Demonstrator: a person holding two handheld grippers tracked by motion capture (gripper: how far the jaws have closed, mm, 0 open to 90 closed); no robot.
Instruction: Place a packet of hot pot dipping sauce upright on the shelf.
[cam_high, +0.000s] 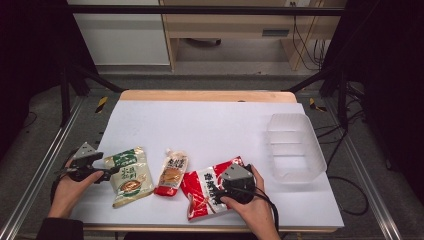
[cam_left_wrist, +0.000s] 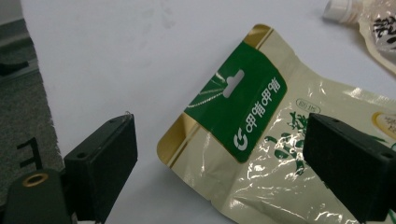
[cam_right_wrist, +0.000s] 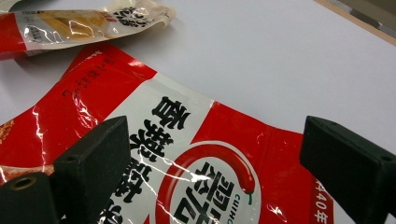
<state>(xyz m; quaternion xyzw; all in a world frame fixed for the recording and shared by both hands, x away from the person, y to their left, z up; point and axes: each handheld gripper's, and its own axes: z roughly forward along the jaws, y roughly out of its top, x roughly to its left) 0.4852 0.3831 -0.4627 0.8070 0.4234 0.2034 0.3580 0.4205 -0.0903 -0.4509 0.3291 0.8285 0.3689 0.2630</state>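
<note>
Glossy red pouch (cam_right_wrist: 196, 158) under gaping right gripper (cam_right_wrist: 210, 172).

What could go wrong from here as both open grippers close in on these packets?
The green packet lies flat, so the left gripper may slide off its glossy film or catch only the corner. The right gripper hovers over the flat red packet; closing may crease it or nudge the neighbouring spouted pouch.

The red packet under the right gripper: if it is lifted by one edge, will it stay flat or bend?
The red packet would probably sag: its glossy film already shows creases and it lies loosely on the white table. The shiny surface may slip between the open jaws of the right gripper, so gripping a sealed edge seems safer.
</note>
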